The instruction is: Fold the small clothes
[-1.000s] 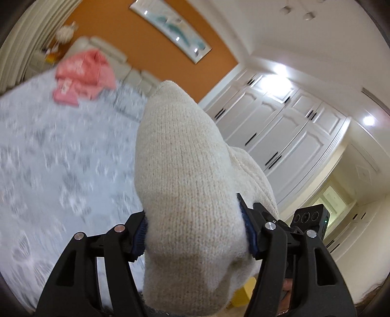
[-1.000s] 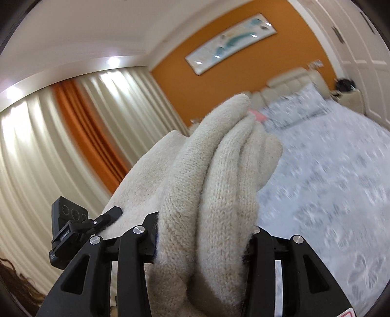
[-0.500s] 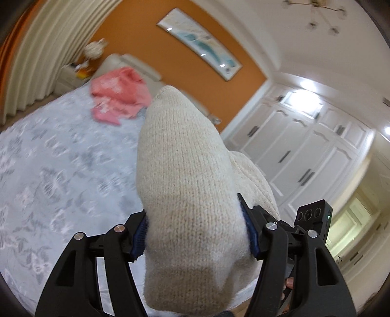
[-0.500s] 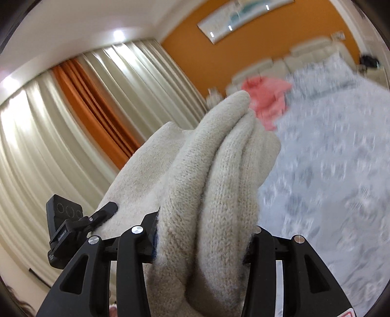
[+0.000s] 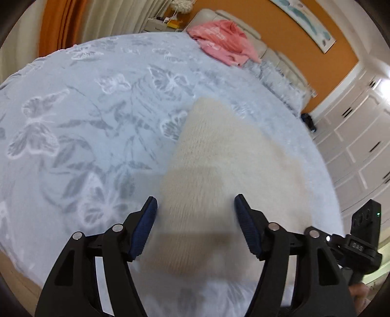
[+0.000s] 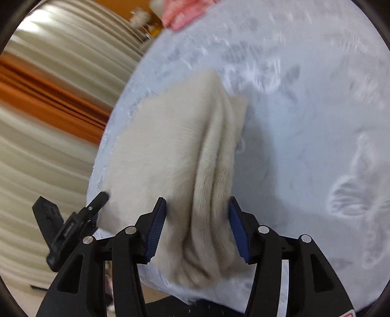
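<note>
You are hovering both hand-held grippers, left [image 5: 195,219] and right [image 6: 197,222], jaws apart, over the folded knit [image 5: 219,175] lying at the bed's [image 5: 85,109] near edge. That piece looks done; the pink garment [image 5: 221,45] at the far end is awaiting folding.

Pale blue butterfly-patterned bedspread [image 5: 102,117] across a wide bed. Cream padded headboard [image 5: 275,52] at the bed's far edge, against an orange wall [image 5: 314,65] bearing a long framed picture [image 5: 307,22]. White panelled wardrobes [image 5: 360,146] beyond the bed's right edge; cream and orange curtains [image 6: 48,102] past its left.
</note>
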Demonstrator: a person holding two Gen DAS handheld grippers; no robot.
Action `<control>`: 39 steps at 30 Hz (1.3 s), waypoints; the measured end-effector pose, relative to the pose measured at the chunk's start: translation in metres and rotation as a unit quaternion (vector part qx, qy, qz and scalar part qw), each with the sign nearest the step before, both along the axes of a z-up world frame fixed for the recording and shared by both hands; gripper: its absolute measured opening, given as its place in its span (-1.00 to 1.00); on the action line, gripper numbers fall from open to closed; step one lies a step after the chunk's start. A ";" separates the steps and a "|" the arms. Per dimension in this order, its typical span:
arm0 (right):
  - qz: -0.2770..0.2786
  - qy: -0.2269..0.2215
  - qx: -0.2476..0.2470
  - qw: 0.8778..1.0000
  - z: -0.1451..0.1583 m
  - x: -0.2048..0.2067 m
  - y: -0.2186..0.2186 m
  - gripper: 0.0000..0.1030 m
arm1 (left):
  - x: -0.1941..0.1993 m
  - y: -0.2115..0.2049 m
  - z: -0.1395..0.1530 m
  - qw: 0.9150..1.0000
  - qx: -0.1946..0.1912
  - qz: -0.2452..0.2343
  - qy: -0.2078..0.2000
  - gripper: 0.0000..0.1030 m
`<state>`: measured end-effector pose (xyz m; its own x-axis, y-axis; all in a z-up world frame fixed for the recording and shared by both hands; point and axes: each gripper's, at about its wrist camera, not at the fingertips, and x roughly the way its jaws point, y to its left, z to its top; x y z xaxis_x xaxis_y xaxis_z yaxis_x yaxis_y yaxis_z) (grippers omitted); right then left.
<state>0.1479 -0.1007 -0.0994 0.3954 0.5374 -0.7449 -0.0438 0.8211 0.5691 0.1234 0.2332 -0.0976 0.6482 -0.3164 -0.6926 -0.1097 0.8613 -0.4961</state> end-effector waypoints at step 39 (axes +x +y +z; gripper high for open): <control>-0.012 0.102 0.054 0.993 -0.050 0.041 -0.004 -0.37 | -0.008 -0.017 -0.049 0.984 -0.138 0.033 0.105 0.14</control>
<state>0.1885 -0.1046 -0.1498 0.2555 0.6112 -0.7491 0.1010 0.7537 0.6494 0.1157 0.2161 -0.1467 0.5261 -0.4729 -0.7068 -0.2855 0.6847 -0.6706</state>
